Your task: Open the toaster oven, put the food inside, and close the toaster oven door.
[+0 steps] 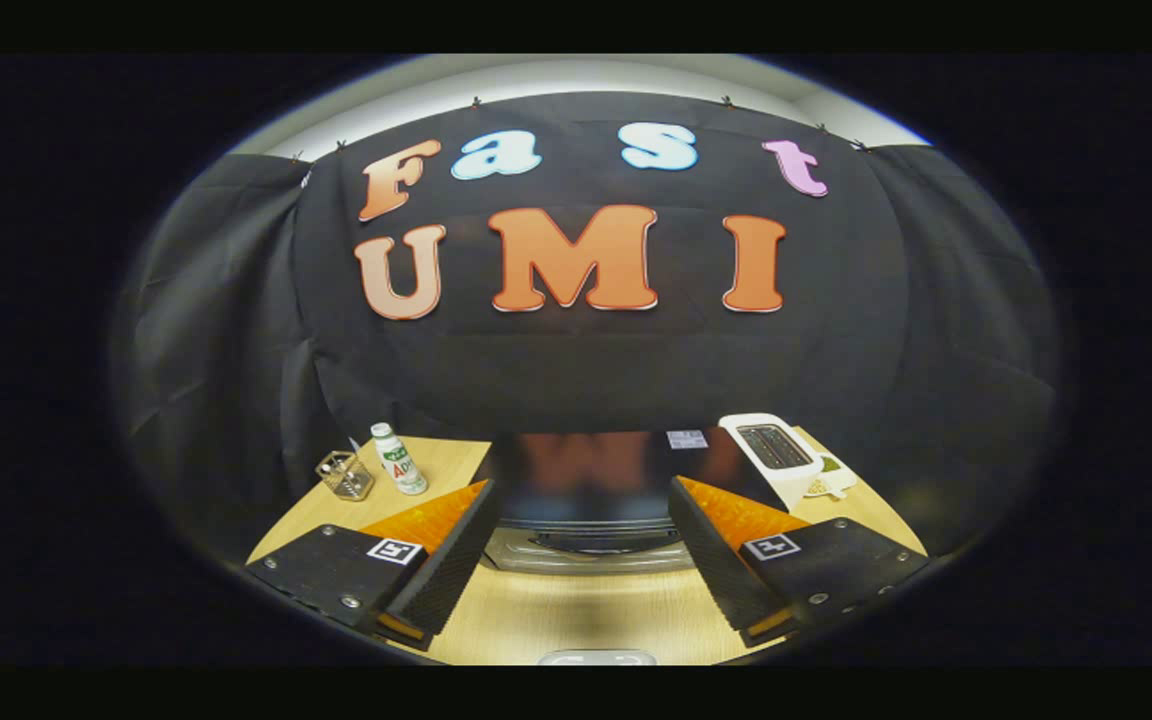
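Observation:
I look down on the toaster oven (591, 470) from above and in front. Its glossy black top lies between and just beyond my fingertips, against the booth's wall. A silver front strip with a dark handle (591, 543) shows below the top's front edge, in the gap between my fingers. My gripper (581, 490) is open, fingers spread wide on either side of the oven's front and holding nothing. Close under the gripper, on the wooden table (586, 610), the rim of a pale rounded thing (596, 657) peeks in; I cannot tell what it is.
A white slot toaster (776, 450) stands right of the oven, with a small pale item (826, 487) at its foot. Left of the oven stand a small white bottle with a green label (398, 458) and a clear glass holder (344, 475).

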Demonstrator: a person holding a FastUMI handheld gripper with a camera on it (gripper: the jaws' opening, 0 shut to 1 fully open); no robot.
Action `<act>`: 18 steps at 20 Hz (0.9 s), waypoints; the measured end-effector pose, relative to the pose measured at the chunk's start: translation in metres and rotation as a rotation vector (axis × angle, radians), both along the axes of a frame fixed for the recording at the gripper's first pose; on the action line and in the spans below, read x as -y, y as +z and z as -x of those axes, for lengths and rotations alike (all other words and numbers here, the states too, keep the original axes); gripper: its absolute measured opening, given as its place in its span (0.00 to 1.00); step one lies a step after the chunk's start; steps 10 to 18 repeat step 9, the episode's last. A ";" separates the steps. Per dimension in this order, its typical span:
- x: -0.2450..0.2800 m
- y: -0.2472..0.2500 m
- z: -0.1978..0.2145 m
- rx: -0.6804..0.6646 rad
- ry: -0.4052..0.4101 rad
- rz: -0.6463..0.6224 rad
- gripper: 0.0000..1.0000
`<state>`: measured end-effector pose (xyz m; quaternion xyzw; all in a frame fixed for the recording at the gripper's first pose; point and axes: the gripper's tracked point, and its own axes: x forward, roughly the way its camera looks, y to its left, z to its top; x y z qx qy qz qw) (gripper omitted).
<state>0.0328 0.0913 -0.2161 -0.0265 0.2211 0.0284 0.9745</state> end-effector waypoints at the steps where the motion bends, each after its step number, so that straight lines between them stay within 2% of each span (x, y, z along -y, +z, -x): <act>1: 0.000 0.010 0.000 0.018 0.003 -0.002 1.00; 6: 0.001 0.035 0.006 0.061 0.007 -0.006 1.00; 18: 0.010 0.031 0.006 0.059 -0.002 0.017 1.00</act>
